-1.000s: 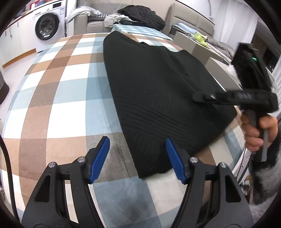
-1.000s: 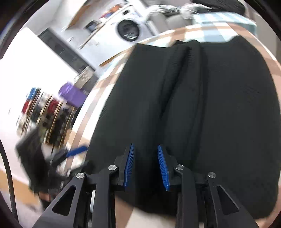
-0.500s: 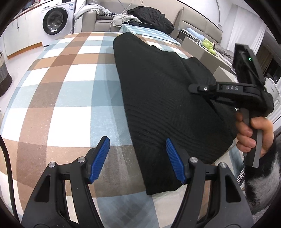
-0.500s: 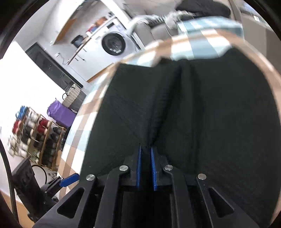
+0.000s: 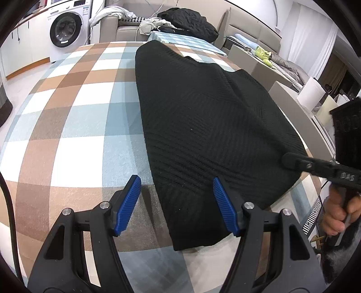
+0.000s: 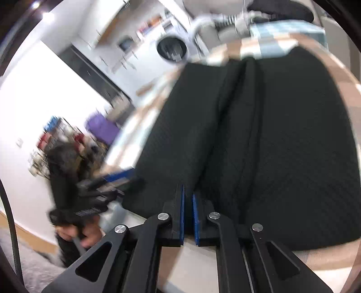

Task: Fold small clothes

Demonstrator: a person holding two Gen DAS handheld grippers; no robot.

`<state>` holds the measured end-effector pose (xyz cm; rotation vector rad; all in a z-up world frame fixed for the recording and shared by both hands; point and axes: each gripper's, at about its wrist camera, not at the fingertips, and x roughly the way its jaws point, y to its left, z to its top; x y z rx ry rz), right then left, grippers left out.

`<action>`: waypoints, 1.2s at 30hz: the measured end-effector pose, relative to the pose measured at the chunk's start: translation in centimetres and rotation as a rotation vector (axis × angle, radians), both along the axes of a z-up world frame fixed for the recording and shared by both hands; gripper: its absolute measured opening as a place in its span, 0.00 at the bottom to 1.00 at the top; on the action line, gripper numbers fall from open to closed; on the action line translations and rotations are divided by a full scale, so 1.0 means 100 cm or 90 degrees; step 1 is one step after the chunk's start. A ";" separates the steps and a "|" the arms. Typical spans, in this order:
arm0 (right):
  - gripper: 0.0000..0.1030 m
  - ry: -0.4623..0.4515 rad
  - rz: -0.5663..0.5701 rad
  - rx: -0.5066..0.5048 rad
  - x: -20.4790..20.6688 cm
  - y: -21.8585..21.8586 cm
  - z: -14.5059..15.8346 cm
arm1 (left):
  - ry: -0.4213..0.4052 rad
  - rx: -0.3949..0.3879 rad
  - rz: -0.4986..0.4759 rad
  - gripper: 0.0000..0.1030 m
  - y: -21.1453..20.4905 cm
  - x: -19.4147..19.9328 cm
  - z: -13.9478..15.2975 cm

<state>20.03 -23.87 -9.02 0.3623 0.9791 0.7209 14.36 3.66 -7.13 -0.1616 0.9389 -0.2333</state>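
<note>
A black ribbed knit garment [image 5: 203, 124] lies flat on the checked tablecloth [image 5: 79, 112], its length running away from me. My left gripper [image 5: 177, 198] hovers open over its near left corner, one blue pad over the cloth and one over the knit, nothing pinched. My right gripper [image 6: 188, 202] is shut on the garment's near hem [image 6: 282, 135], and folds of fabric run up from its jaws. In the left wrist view the right gripper [image 5: 291, 161] reaches in at the garment's right edge, held by a hand [image 5: 338, 216]. The left gripper [image 6: 97, 196] shows blurred in the right wrist view.
A washing machine [image 5: 65, 29] stands at the back left. A sofa behind the table holds a pile of clothes [image 5: 187, 20]. The table's right edge drops off near a grey bench [image 5: 293, 97]. A shoe rack [image 6: 56, 135] stands by the white wall.
The right gripper's jaws closed on the garment's hem, and it drew back toward the table's right edge. The left gripper stayed open in place.
</note>
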 end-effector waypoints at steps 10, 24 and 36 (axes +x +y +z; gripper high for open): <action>0.37 -0.013 -0.052 -0.040 0.003 -0.019 0.008 | 0.009 -0.008 -0.005 0.62 -0.003 0.001 -0.001; 0.19 -0.006 -0.123 -0.108 0.097 0.011 -0.016 | 0.008 -0.004 -0.008 0.62 -0.005 0.007 0.002; 0.06 -0.014 -0.175 -0.163 0.097 -0.024 0.000 | -0.002 -0.020 -0.023 0.62 -0.009 0.013 0.009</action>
